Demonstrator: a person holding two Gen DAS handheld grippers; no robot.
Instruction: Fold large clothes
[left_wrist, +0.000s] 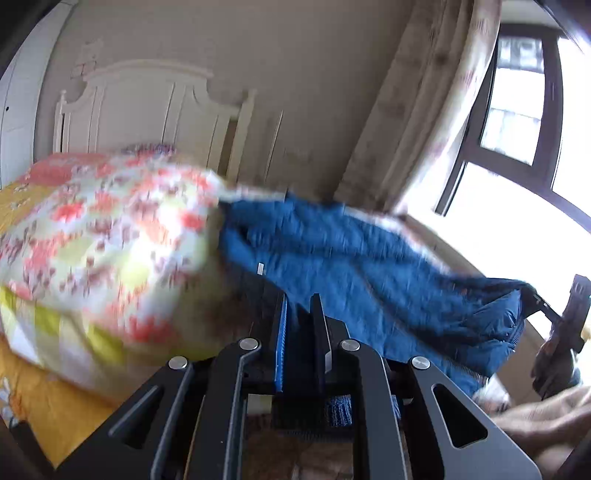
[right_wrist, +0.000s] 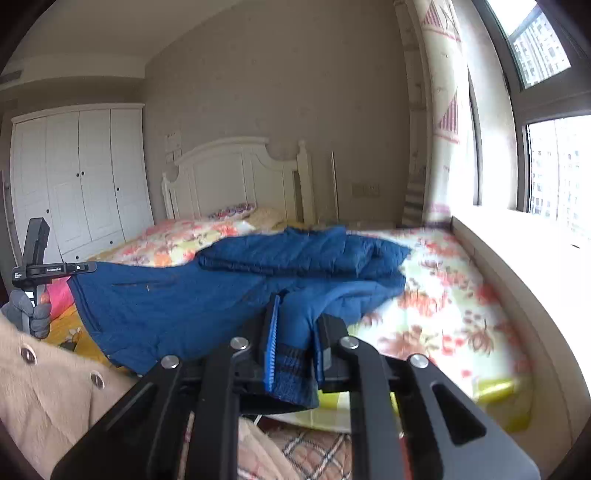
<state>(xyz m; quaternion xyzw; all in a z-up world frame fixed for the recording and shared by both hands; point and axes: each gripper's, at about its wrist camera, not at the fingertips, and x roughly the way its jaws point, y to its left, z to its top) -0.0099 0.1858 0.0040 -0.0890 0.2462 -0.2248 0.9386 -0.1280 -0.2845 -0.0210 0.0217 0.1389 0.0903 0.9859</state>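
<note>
A large blue quilted jacket (right_wrist: 207, 295) lies across the bed, its far part folded into a thick stack (right_wrist: 306, 251). My right gripper (right_wrist: 297, 325) is shut on the jacket's near edge, with ribbed hem cloth between the fingers. My left gripper (left_wrist: 301, 317) is shut on another edge of the same jacket (left_wrist: 354, 254) and holds it lifted, so the cloth hangs stretched between the two grippers. The left gripper also shows in the right wrist view (right_wrist: 33, 258), held by a grey-gloved hand at the far left. The left wrist view is motion-blurred.
A floral quilt (right_wrist: 443, 295) covers the bed, bunched into a mound (left_wrist: 99, 240) on the left. A white headboard (right_wrist: 236, 173) stands at the back and a white wardrobe (right_wrist: 74, 177) to the left. A window ledge (right_wrist: 517, 251) runs along the right. A beige coat (right_wrist: 55, 398) lies near left.
</note>
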